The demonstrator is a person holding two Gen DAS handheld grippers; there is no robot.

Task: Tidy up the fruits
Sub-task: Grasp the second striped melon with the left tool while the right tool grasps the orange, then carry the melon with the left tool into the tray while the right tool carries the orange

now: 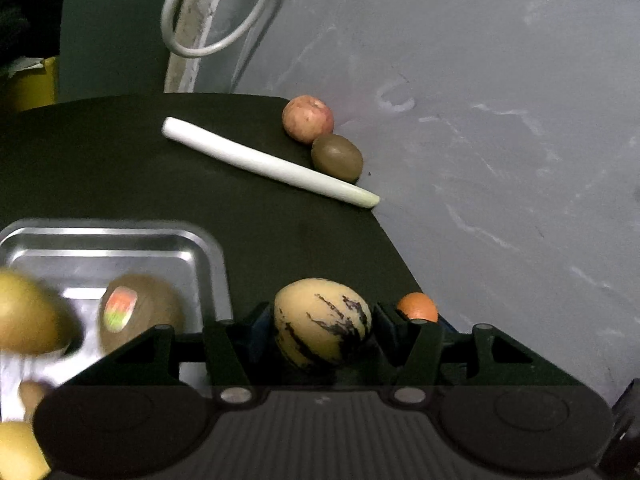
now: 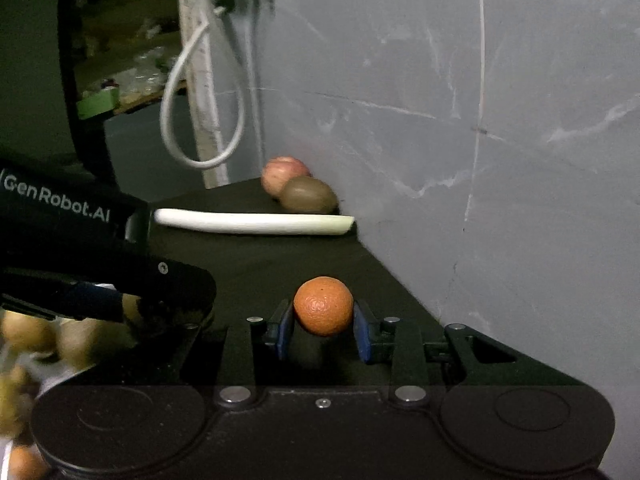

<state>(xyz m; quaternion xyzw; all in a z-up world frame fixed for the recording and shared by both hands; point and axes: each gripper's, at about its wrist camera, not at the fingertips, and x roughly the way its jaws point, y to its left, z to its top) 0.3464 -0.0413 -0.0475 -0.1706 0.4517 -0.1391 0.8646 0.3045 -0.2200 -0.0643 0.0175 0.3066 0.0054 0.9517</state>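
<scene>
Between the blue pads (image 2: 362, 332) of the right tongs (image 2: 323, 330): small orange (image 2: 323, 311), clamped from both sides, held clear above the dark counter (image 2: 256, 264). Same orange visible in the left wrist view as a sliver past the right finger of the left tongs (image 1: 323, 334).

Between the fingers of the left tongs: cream pepino melon (image 1: 322, 322) with purple streaks, gripped on both flanks, off the counter.

Left of that melon, low in the left wrist view: metal tray (image 1: 120, 240) on the counter, holding a brown kiwi with a coloured sticker (image 1: 138, 312). More yellowish fruit at the frame's left edge, too blurred to identify or place.

Farther back on the counter: white leek stalk (image 1: 268, 162), lying diagonally, green-tinged end near the counter edge by the wall. Just behind the stalk, near the grey wall (image 1: 500, 140): second kiwi (image 1: 337, 158), close against the stalk, and a reddish apple (image 1: 308, 119) touching the kiwi on its far side.

Left side of the right wrist view: body of the left tongs, black, branded lettering readable.

Beyond the counter: white cable loop (image 2: 200, 120) hanging beside a pale vertical post.
</scene>
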